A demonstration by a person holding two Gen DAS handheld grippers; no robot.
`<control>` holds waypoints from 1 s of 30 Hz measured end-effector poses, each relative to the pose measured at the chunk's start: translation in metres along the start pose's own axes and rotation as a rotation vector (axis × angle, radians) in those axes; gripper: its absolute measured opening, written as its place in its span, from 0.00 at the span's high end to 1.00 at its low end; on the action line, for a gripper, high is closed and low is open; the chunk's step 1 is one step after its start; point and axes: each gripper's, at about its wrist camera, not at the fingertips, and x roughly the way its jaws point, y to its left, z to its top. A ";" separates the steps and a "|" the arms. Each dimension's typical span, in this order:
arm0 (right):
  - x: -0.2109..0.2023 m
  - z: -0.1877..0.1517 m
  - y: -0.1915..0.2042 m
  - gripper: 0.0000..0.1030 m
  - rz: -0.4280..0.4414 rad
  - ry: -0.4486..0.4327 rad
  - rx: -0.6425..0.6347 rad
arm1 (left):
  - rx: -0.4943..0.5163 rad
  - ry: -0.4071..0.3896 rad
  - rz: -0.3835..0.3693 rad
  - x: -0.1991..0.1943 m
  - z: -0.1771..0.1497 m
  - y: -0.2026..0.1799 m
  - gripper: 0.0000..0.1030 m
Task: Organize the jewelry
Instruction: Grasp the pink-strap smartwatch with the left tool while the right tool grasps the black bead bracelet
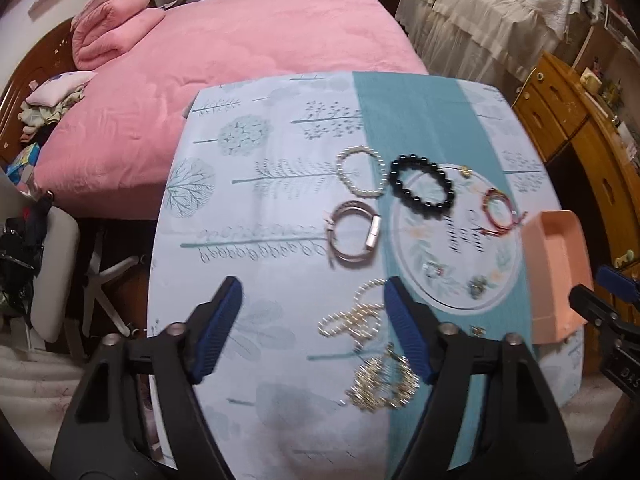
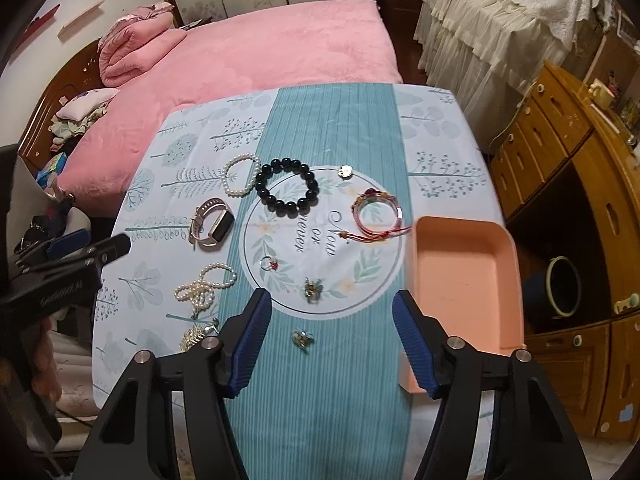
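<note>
Jewelry lies spread on a patterned tablecloth [image 1: 256, 360]: a white pearl bracelet [image 1: 360, 176], a black bead bracelet [image 1: 423, 185], a red cord bracelet [image 1: 498, 213], a grey band bracelet [image 1: 353, 234], a pearl necklace [image 1: 352, 317] and a gold chain [image 1: 380, 384]. Small rings and brooches [image 2: 313, 288] lie near the printed circle. An empty pink box [image 2: 464, 280] stands at the right edge. My left gripper [image 1: 312, 332] is open above the pearl necklace. My right gripper [image 2: 332, 340] is open above a small earring [image 2: 302, 338].
A bed with a pink blanket [image 1: 240, 60] lies behind the table. Wooden drawers [image 2: 560, 152] stand to the right. A white chair [image 1: 52, 272] and clutter stand to the left. The left gripper also shows in the right wrist view [image 2: 72, 256].
</note>
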 end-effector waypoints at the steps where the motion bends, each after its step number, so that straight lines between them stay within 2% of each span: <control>1: 0.007 0.003 0.004 0.42 0.005 0.010 -0.001 | 0.005 0.010 -0.003 0.007 0.004 0.004 0.38; 3: 0.021 0.008 0.008 0.42 0.014 0.030 0.004 | 0.015 0.029 -0.013 0.023 0.010 0.010 0.45; 8: 0.058 0.018 0.022 0.44 0.014 0.070 0.013 | 0.008 0.101 -0.055 0.072 0.029 0.019 0.51; 11: 0.082 0.024 0.028 0.44 0.022 0.093 0.019 | -0.006 0.136 -0.100 0.097 0.038 0.018 0.51; 15: 0.114 0.040 0.032 0.49 0.042 0.115 0.046 | -0.004 0.166 -0.130 0.123 0.047 0.012 0.52; 18: 0.132 0.054 0.032 0.52 0.063 0.125 0.072 | 0.002 0.192 -0.137 0.142 0.053 0.009 0.64; 21: 0.148 0.068 0.031 0.59 0.085 0.134 0.090 | -0.008 0.202 -0.141 0.152 0.056 0.006 0.65; 26: 0.176 0.095 0.030 0.62 0.107 0.147 0.113 | -0.011 0.221 -0.151 0.164 0.060 0.001 0.65; 30: 0.201 0.118 0.028 0.65 0.086 0.152 0.124 | -0.008 0.237 -0.146 0.169 0.059 -0.004 0.65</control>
